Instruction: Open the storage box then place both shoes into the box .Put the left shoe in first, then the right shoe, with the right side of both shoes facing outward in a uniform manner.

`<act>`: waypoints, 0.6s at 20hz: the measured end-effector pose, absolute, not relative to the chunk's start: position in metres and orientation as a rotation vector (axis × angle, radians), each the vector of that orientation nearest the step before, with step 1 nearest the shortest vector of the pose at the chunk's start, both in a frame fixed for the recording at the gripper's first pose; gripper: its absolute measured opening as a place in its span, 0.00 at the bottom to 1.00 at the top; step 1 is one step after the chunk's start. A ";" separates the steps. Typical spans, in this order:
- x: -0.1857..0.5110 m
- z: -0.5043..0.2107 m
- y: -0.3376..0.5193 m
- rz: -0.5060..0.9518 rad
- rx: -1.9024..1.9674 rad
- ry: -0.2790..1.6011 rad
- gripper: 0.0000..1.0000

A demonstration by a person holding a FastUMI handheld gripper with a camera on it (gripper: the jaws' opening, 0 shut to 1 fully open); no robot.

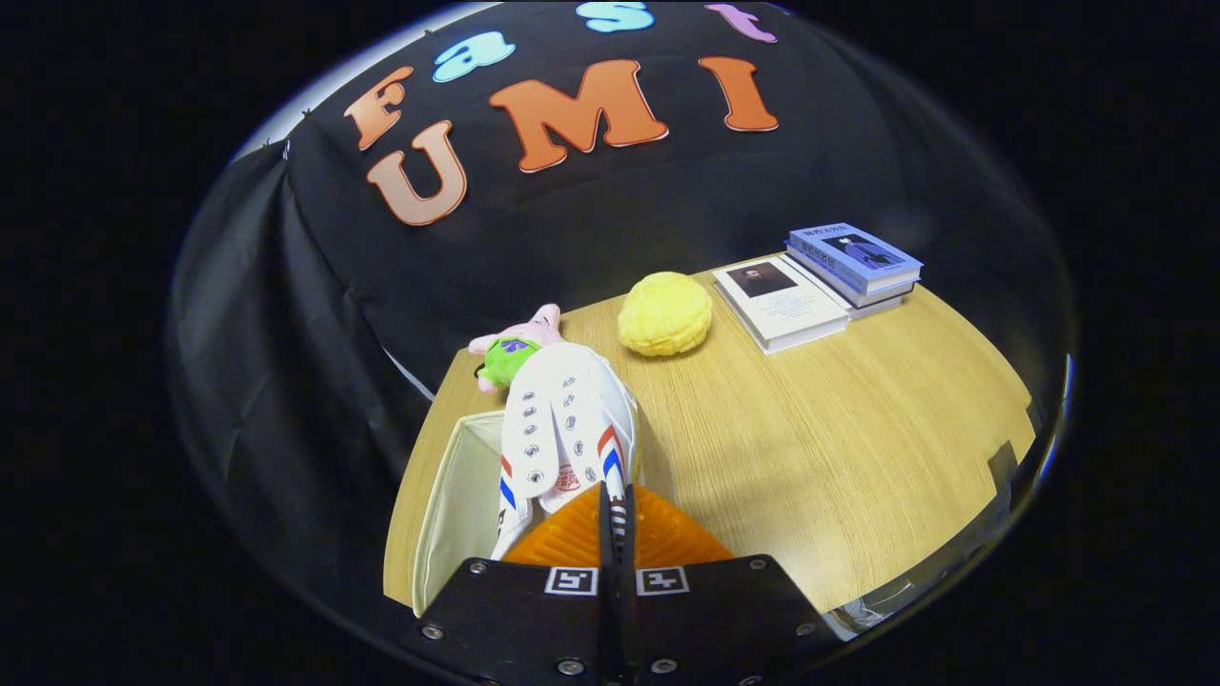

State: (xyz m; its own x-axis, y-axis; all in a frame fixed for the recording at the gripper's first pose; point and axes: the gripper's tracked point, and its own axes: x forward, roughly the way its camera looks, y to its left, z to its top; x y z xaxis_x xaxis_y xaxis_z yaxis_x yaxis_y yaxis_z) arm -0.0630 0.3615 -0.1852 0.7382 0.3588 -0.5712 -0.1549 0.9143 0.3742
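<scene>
A white shoe (567, 429) with red and blue side stripes and rows of eyelets hangs from my gripper (615, 519). Both fingers are pressed together on its heel edge, and the toe points away from me. Under and left of the shoe stands the open storage box (457, 505), with its pale inner wall showing. The shoe's left half is over the box opening. I cannot see inside the box, so any shoe within is hidden.
A pink and green plush toy (515, 348) lies just beyond the shoe's toe. A yellow round bun-like cushion (665, 313) sits farther back. Stacked books (820, 281) lie at the far right of the wooden table (858, 429). Black cloth walls the booth.
</scene>
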 end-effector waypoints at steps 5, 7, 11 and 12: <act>-0.074 -0.193 0.365 0.262 0.294 0.688 0.00; -0.080 -0.196 0.361 0.250 0.271 0.697 0.00; -0.082 -0.207 0.367 0.256 0.259 0.719 0.01; -0.085 -0.207 0.372 0.275 0.266 0.742 0.02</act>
